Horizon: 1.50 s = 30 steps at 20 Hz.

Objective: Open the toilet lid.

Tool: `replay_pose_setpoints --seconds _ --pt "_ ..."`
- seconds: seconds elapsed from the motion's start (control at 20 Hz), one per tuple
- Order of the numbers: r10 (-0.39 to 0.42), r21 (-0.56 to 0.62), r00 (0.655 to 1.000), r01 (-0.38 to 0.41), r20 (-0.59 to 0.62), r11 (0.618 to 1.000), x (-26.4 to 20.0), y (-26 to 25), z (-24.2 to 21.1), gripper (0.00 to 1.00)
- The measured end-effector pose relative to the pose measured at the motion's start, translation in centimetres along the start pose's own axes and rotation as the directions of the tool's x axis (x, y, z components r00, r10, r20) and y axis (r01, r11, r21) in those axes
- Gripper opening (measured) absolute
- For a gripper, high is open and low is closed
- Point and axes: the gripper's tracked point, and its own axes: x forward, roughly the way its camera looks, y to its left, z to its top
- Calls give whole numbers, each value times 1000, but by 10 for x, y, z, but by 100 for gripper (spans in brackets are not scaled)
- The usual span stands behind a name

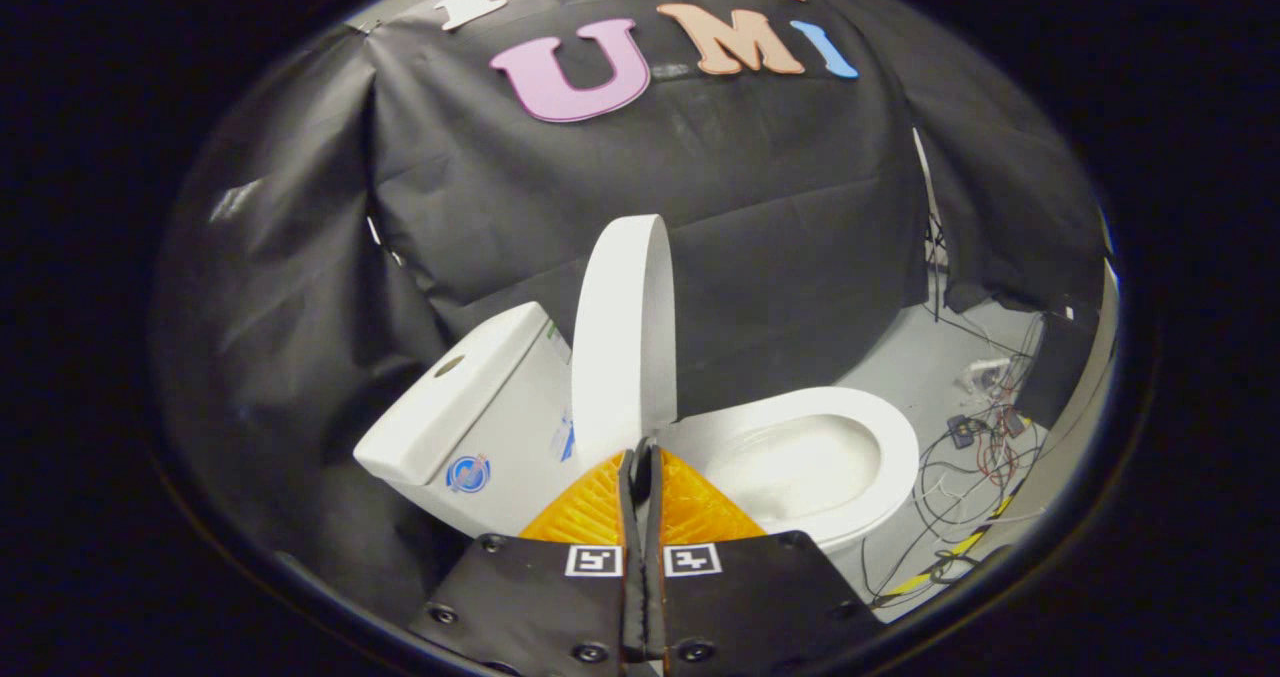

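The claw (640,454) is pressed together: its two orange fingers (585,512) meet along a thin dark seam with no gap and nothing held between them. Their black mounts, each with a small square marker, sit nearest the camera.

Just beyond the fingertips stands the white lid (622,342), raised upright on its hinge and slightly turned so that both its broad face and its thin edge show. Its lower end comes down right behind the tips; whether the tips touch it cannot be told.

Ahead and to the right of the fingers lies the bowl (800,462), open, with its white rim (895,437) running round a pale hollow. Ahead and to the left is the tank (470,417), a white box with a round button on its top and a small round blue sticker on its side. The lid rises between tank and bowl.

Behind all this hangs black cloth (700,207), wrinkled, draped as the back and left side of the booth. Far right of the claw, past the bowl, a pale grey floor (915,362) shows, and on it lies a tangle of cables (975,467), black, red and yellow, with a few small boxes among them. A dark box stands beyond the cables by the cloth's right edge.
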Motion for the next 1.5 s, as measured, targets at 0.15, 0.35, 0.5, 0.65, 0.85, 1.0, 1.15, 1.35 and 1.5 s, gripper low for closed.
replay_pose_setpoints --seconds 0.15,0.35,0.5,0.65,0.85,1.0,1.15,1.35,1.5 --pt "8 -35 1000 -8 1 999 3 17 0 1" --pt "19 -110 1000 -19 0 994 5 41 -2 1" --pt "26 -147 1000 -25 3 989 6 54 -2 1" --pt "35 -151 999 -33 10 988 8 61 -4 1" --pt "40 -176 999 -37 13 984 10 70 -5 1" --pt "44 -212 999 -41 12 976 13 82 -7 1" --pt "34 -236 999 -28 21 971 14 90 -7 1" --pt "32 -297 999 -23 26 955 18 103 -12 1" --pt "46 -300 998 -34 31 953 19 106 -12 1"
